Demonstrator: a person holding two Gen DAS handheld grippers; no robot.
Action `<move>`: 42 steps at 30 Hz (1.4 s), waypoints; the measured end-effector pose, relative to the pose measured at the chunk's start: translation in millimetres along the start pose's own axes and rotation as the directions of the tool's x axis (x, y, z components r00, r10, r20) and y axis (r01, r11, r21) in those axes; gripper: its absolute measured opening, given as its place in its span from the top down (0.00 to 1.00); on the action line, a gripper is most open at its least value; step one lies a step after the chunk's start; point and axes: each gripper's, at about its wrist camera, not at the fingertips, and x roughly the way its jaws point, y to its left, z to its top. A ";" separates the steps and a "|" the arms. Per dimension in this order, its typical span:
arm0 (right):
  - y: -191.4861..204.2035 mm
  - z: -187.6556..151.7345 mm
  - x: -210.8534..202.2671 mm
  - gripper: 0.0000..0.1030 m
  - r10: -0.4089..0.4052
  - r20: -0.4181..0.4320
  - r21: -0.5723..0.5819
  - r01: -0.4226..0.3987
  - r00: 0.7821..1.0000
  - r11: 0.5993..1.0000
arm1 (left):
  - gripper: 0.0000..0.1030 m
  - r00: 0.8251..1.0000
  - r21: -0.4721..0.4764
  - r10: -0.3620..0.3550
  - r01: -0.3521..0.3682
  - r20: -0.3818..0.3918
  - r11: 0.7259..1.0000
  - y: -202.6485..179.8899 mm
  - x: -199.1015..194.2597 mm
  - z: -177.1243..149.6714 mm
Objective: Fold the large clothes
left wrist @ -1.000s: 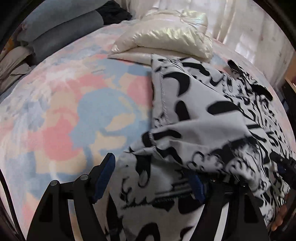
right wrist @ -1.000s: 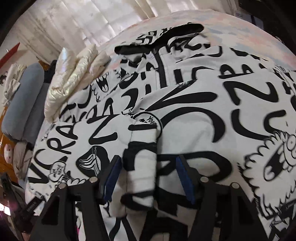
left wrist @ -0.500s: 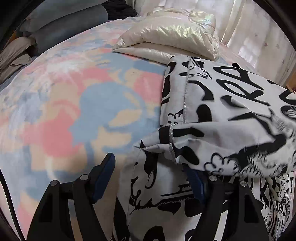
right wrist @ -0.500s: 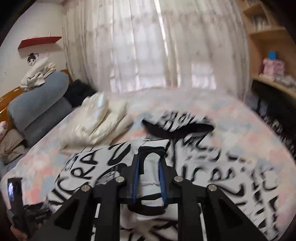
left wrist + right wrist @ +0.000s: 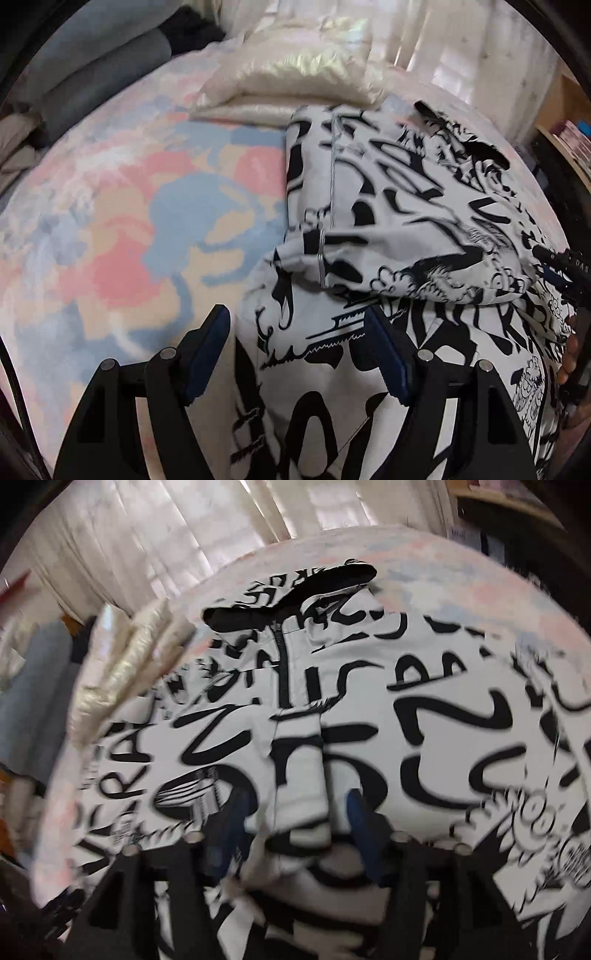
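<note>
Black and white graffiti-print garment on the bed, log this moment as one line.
garment: black and white graffiti-print garment on pastel patchwork bedspread | left gripper: open over hem | right gripper: jaws opening, folded sleeve between

- The right wrist view is smeared with motion blur; the right tool (image 5: 295, 827) shows only as soft blue pads and dark arms, opening, with a sleeve cuff (image 5: 301, 775) lying between them, contact unclear.
- The printed jacket (image 5: 406, 229) runs off the lower edge beneath the left tool (image 5: 297, 347), so its hem is cut off.
- Right of the left tool, a hand (image 5: 569, 354) shows only as a sliver at the frame's edge.
- Beyond the left tool, the cream padded garment (image 5: 295, 70) is blurred; its shape is unclear.
- The bed (image 5: 110, 221) under the jacket is hidden.
- Far left, grey pillows (image 5: 92, 74) are cropped.
</note>
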 end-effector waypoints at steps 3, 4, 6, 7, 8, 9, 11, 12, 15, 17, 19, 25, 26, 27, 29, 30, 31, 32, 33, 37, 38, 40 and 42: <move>-3.4 -7.6 -6.5 0.41 0.035 -0.020 0.006 -0.034 0.999 0.999 | 0.29 0.999 0.003 -0.007 0.007 0.053 1.000 0.9 -10.2 11.8; -5.5 -9.3 -6.1 0.41 0.038 -0.024 0.010 -0.037 0.999 0.999 | 0.29 0.998 -0.005 -0.011 0.012 0.065 1.000 2.3 -10.8 17.1; -7.6 -10.5 -3.9 0.41 0.034 -0.026 0.020 -0.034 0.999 0.999 | 0.29 0.994 -0.039 -0.033 0.037 0.103 0.999 7.2 -7.0 33.5; -7.7 -9.1 0.6 0.41 0.034 -0.027 0.028 -0.033 0.999 0.999 | 0.29 0.993 -0.053 -0.036 0.042 0.112 0.998 9.6 -1.1 40.7; -8.5 -7.9 3.7 0.41 0.041 -0.029 0.038 -0.039 0.999 0.999 | 0.29 0.994 -0.066 -0.024 0.031 0.104 0.997 10.1 5.8 46.7; -10.0 -7.1 8.0 0.41 0.056 -0.029 0.049 -0.054 0.998 0.997 | 0.29 0.997 -0.083 0.010 -0.003 0.077 0.997 10.1 19.7 55.2; -9.7 -5.1 15.1 0.41 0.067 -0.021 0.056 -0.066 0.998 0.996 | 0.29 0.998 -0.088 0.045 -0.041 0.038 0.995 7.1 40.8 66.3; -10.2 -3.7 18.8 0.41 0.066 -0.020 0.061 -0.064 0.998 0.996 | 0.29 0.998 -0.086 0.055 -0.053 0.029 0.995 5.0 48.4 68.8; -4.7 1.2 22.9 0.84 0.062 -0.008 0.038 -0.062 0.998 0.997 | 0.29 0.994 -0.063 0.094 -0.091 0.047 0.994 -6.7 62.7 75.0; 5.6 3.1 9.0 0.86 0.042 0.081 -0.030 -0.040 0.996 0.999 | 0.29 0.989 -0.042 0.135 -0.132 0.067 0.990 -13.7 72.4 77.0; 10.4 3.7 8.1 0.86 -0.010 0.126 -0.072 0.019 0.992 0.997 | 0.27 0.982 -0.032 0.184 -0.184 0.026 0.982 -15.9 93.9 78.4; -4.6 8.9 42.5 0.76 -0.114 0.008 -0.034 0.114 0.993 0.993 | 0.22 0.984 -0.067 0.177 -0.177 -0.008 0.982 -10.8 110.8 81.3; -3.7 9.6 38.3 0.72 -0.125 0.012 -0.038 0.125 0.992 0.991 | 0.22 0.984 -0.059 0.177 -0.177 -0.003 0.983 -12.2 106.9 80.8; -1.6 9.1 31.3 0.71 -0.136 0.026 -0.046 0.137 0.990 0.989 | 0.23 0.985 -0.050 0.172 -0.171 0.008 0.984 -13.7 100.1 80.2; 3.9 6.6 18.7 0.70 -0.141 0.060 -0.065 0.145 0.988 0.987 | 0.23 0.986 -0.041 0.155 -0.153 0.053 0.987 -16.9 83.7 80.3; 8.9 4.5 10.4 0.69 -0.140 0.088 -0.084 0.147 0.986 0.986 | 0.23 0.987 -0.034 0.137 -0.135 0.088 0.990 -20.0 72.9 81.5; 16.4 2.4 1.9 0.68 -0.139 0.120 -0.112 0.153 0.983 0.982 | 0.23 0.985 -0.025 0.122 -0.120 0.120 0.993 -24.2 63.2 83.4; 22.1 1.6 -3.0 0.68 -0.141 0.142 -0.130 0.160 0.980 0.979 | 0.23 0.983 -0.014 0.110 -0.109 0.145 0.994 -27.8 56.4 85.1; 31.7 0.6 -9.5 0.67 -0.137 0.174 -0.153 0.164 0.975 0.974 | 0.23 0.981 0.002 0.097 -0.099 0.167 0.995 -33.6 50.6 87.1; 65.4 7.8 -6.4 0.58 -0.007 0.157 -0.213 0.041 0.988 0.976 | 0.23 0.980 0.068 0.086 -0.099 0.177 0.993 -61.9 61.8 102.0; 75.4 11.2 2.4 0.58 0.014 0.136 -0.221 0.017 0.991 0.975 | 0.23 0.982 0.080 0.092 -0.106 0.163 0.991 -68.6 70.8 106.2; 94.4 18.1 24.5 0.58 0.051 0.091 -0.233 -0.028 0.995 0.972 | 0.24 0.986 0.093 0.096 -0.109 0.138 0.990 -79.1 90.9 116.2; 110.4 24.3 47.9 0.58 0.075 0.051 -0.236 -0.061 0.996 0.970 | 0.25 0.988 0.094 0.109 -0.120 0.111 0.988 -86.6 107.8 121.2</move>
